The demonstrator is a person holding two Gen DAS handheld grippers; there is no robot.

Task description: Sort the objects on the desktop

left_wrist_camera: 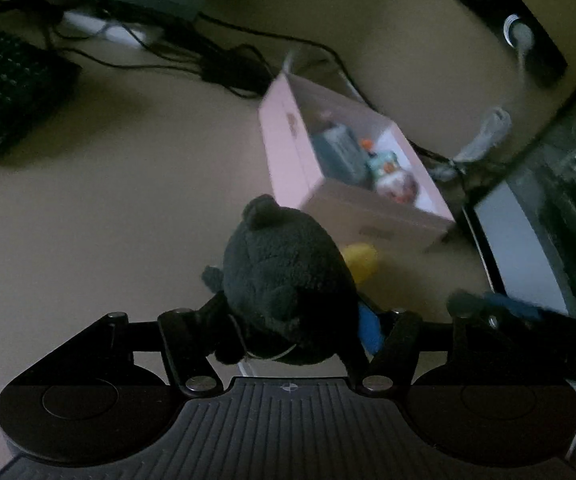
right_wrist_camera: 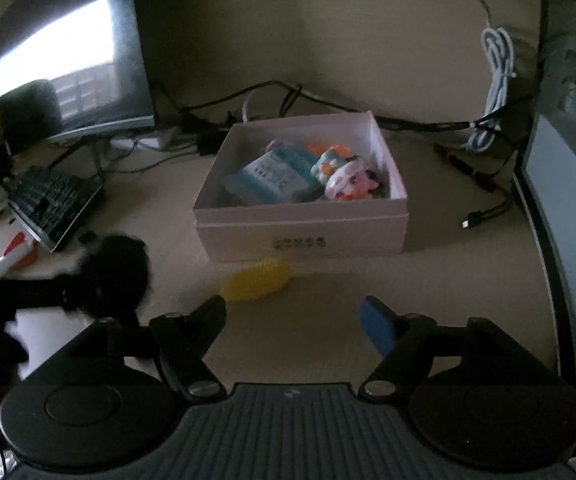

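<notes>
My left gripper (left_wrist_camera: pixel 292 320) is shut on a black plush toy (left_wrist_camera: pixel 284 276); its dark finger and blue pad (left_wrist_camera: pixel 370 330) press the toy's sides. The same toy (right_wrist_camera: pixel 116 276) shows at the left of the right wrist view, held off the desk. A yellow spiky object (right_wrist_camera: pixel 258 280) lies on the desk just before the open pink box (right_wrist_camera: pixel 304 232), which holds a blue pack (right_wrist_camera: pixel 272 178) and small colourful figures (right_wrist_camera: pixel 348 180). My right gripper (right_wrist_camera: pixel 292 308) stands open behind the yellow object, with nothing between its fingers. In the left wrist view the pink box (left_wrist_camera: pixel 288 152) lies beyond the toy.
A black keyboard (right_wrist_camera: pixel 52 204) lies at the left with a lit monitor (right_wrist_camera: pixel 68 60) behind it. Dark cables (right_wrist_camera: pixel 272 92) run behind the box, and a coiled white cable (right_wrist_camera: pixel 496 80) hangs at the right. A second screen (right_wrist_camera: pixel 568 208) borders the right edge.
</notes>
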